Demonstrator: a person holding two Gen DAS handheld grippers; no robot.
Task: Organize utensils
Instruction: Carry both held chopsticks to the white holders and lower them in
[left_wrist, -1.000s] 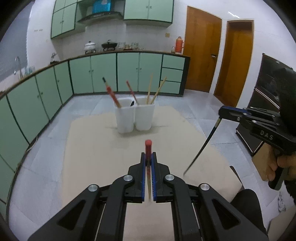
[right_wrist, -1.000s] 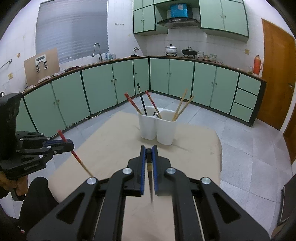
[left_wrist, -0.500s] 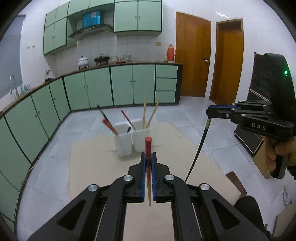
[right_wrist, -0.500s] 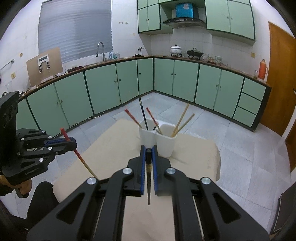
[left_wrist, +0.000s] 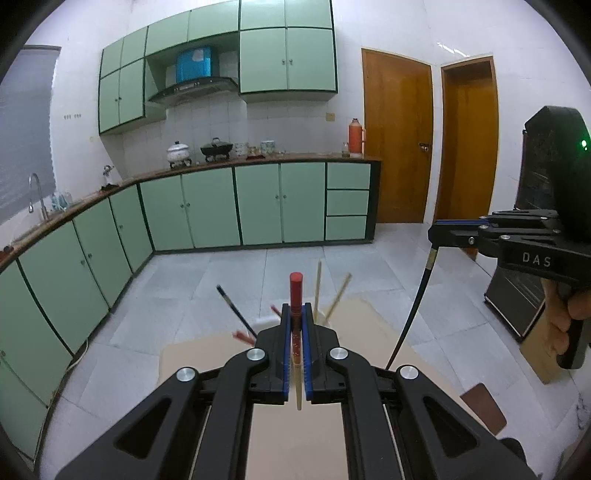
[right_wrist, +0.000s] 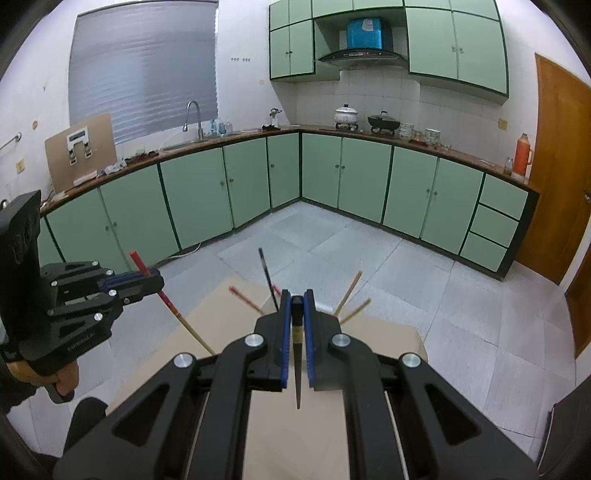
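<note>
Two grippers, each with jaws clamped on one chopstick: left gripper (left_wrist: 295, 317) holds red-topped chopstick (left_wrist: 296, 291), right gripper (right_wrist: 296, 306) holds black chopstick (left_wrist: 413, 314). Five more sticks stand in holder (left_wrist: 264, 325) on far worktop (left_wrist: 288, 443); holder mostly hidden, blurred.

Air above the desk (left_wrist: 280, 435) is open btwn the two tools; the left hand-held gripper (right_wrist: 146, 282) and right hand-held gripper (left_wrist: 439, 230) sit well apart, w/ bare beige top under them. Straight ahead, upright sticks block a low pass: a dark chopstick (right_wrist: 266, 275) leaning left, pale chopsticks (left_wrist: 317, 286) leaning right, red ones (right_wrist: 242, 295) low. Holder under them mostly hidden behind the fingers. Tile floor (right_wrist: 369, 258) past the desk's far edge is open up to the green cabinets (left_wrist: 258, 206).
</note>
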